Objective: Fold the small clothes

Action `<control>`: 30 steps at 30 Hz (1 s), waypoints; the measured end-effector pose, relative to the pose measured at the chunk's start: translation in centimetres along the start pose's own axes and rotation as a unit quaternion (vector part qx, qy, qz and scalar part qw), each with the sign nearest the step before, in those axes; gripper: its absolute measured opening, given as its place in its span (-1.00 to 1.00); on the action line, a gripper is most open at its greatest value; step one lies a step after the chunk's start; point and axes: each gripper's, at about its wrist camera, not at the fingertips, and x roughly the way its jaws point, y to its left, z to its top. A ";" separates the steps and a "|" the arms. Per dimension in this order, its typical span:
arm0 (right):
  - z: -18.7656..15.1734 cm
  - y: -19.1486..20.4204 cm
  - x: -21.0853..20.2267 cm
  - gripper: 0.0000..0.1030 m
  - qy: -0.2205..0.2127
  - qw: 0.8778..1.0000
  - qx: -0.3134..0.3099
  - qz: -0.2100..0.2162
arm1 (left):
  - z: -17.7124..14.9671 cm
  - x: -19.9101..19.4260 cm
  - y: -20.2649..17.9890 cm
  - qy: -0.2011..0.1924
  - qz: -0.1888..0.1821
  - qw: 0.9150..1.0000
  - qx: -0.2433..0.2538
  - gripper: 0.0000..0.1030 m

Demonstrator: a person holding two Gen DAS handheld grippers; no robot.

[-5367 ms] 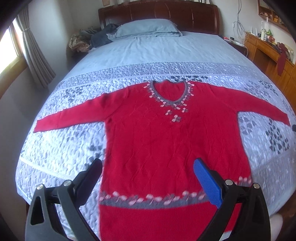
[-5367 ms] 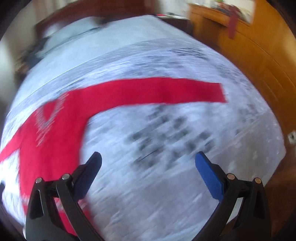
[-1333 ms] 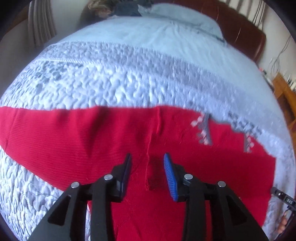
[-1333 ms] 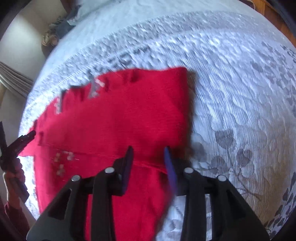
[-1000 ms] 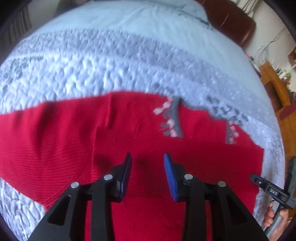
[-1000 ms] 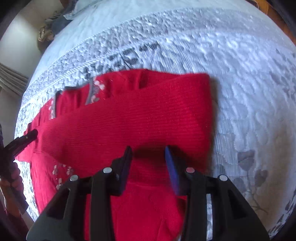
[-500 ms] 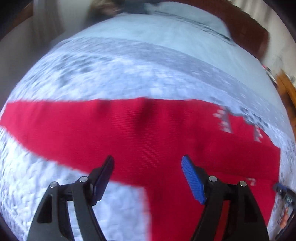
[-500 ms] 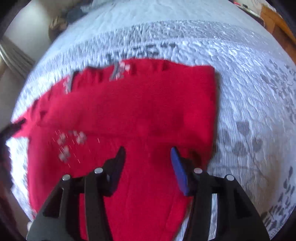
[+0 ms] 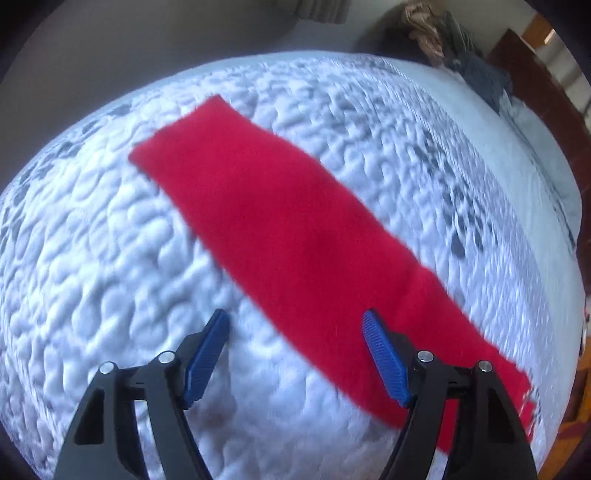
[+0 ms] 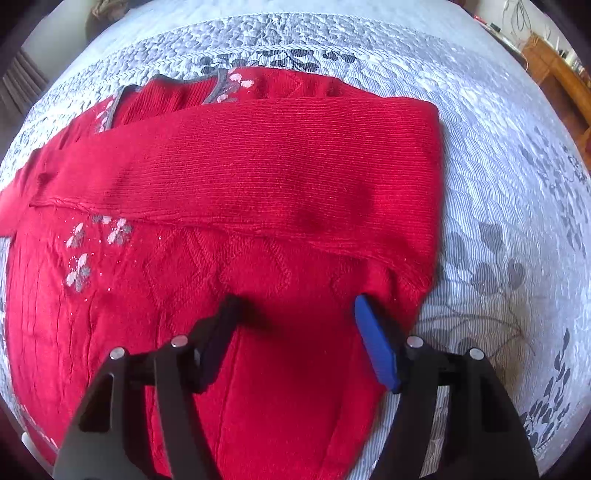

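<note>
A red knit sweater point(image 10: 258, 177) lies flat on the quilted bed. Its right sleeve is folded across the chest, below the grey V-neck with pink flowers point(image 10: 221, 86). My right gripper point(image 10: 295, 314) is open and empty, just above the sweater's body near its right edge. In the left wrist view the sweater's left sleeve point(image 9: 280, 229) stretches out flat over the quilt, cuff at the far left. My left gripper point(image 9: 295, 328) is open and empty, over the sleeve's near edge.
The white-grey quilted bedspread point(image 9: 92, 258) covers the bed. A wooden headboard point(image 9: 535, 81) and piled clothes point(image 9: 443, 33) are at the far right in the left wrist view. Wooden furniture point(image 10: 561, 70) stands beyond the bed's right side.
Both grippers have opened and let go of the sweater. The left gripper has swung out left over the outstretched left sleeve. The right gripper has pulled back slightly from the folded right sleeve.
</note>
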 end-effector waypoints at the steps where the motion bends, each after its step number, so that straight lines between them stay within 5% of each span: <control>1: 0.0 0.0 0.0 0.29 -0.001 1.000 0.001 0.001 | 0.6 0.3 0.2 -0.005 -0.002 1.000 -0.005 0.45; 5: -0.3 -0.3 0.1 0.31 -0.004 1.000 0.010 0.007 | 1.8 0.8 0.3 -0.027 0.001 1.000 -0.007 0.30; 7: -0.3 -0.2 0.2 0.33 -0.007 1.000 0.006 0.003 | 2.2 0.7 -0.1 -0.042 0.012 0.999 0.002 -0.23; 10: -0.3 0.0 0.4 0.33 -0.009 1.000 0.004 0.001 | 2.5 0.5 -0.5 -0.055 -0.012 0.998 0.005 -0.74; 15: -0.6 -0.1 0.4 0.33 -0.014 1.000 0.004 0.005 | 1.2 -3.3 -3.2 -0.115 -0.056 0.991 0.047 -0.78; 20: -0.9 -0.2 0.2 0.32 -0.015 1.000 0.010 0.010 | -1.6 -7.0 -8.6 -0.134 -0.096 0.979 0.120 -0.78; 30: -2.2 0.3 -3.4 0.23 -0.044 0.999 0.000 0.033 | -11.8 -11.7 -22.2 -0.136 -0.172 0.933 0.285 -0.78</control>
